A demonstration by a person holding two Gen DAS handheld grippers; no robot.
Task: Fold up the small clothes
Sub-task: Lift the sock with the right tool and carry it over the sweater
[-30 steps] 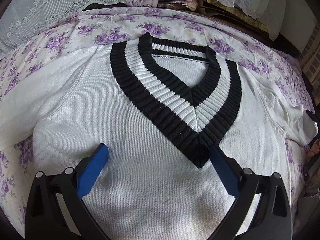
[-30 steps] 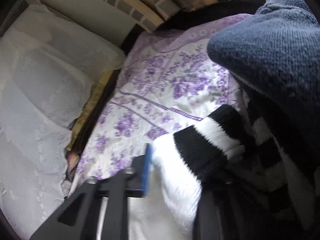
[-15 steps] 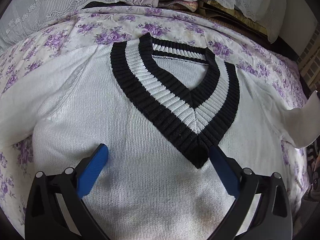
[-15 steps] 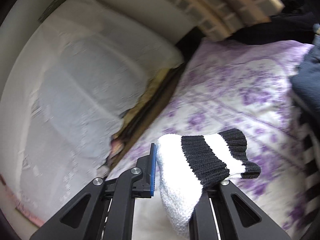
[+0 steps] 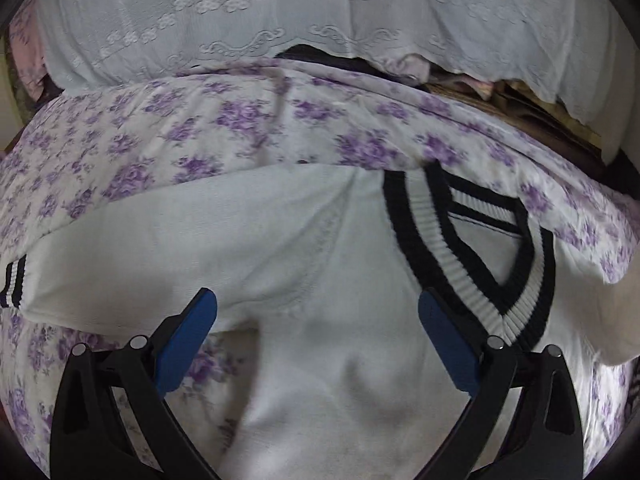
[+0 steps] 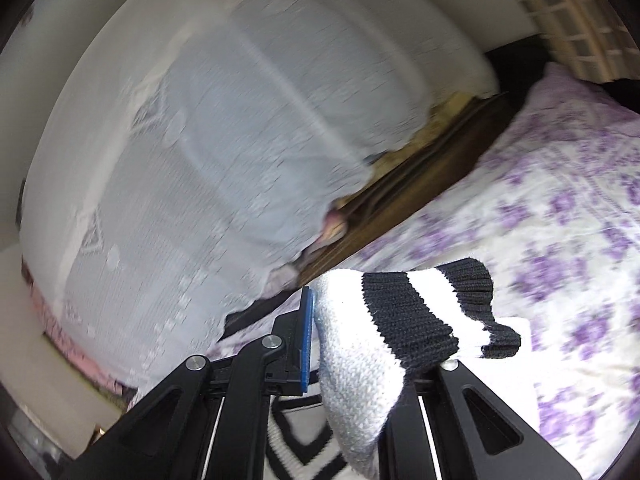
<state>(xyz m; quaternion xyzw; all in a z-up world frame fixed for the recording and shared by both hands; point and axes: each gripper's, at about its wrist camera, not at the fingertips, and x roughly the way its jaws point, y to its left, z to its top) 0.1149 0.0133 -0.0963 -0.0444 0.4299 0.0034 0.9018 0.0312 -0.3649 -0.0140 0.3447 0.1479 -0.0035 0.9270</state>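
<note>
A white knit sweater with a black-and-white striped V-neck collar lies flat on the bed. Its left sleeve stretches out to the left, ending in a striped cuff. My left gripper is open and empty, hovering over the sweater's left armpit area. My right gripper is shut on the other sleeve's striped cuff and holds it lifted above the sweater; the collar shows below it.
The bed has a white cover with purple flowers. A pale lace-covered cushion stands along the back. A dark wooden edge runs between them. A woven wicker piece is at the upper right.
My left gripper has moved left over the sweater, so the collar now sits to the right. My right gripper has lifted the striped cuff higher and swung it toward the sweater.
</note>
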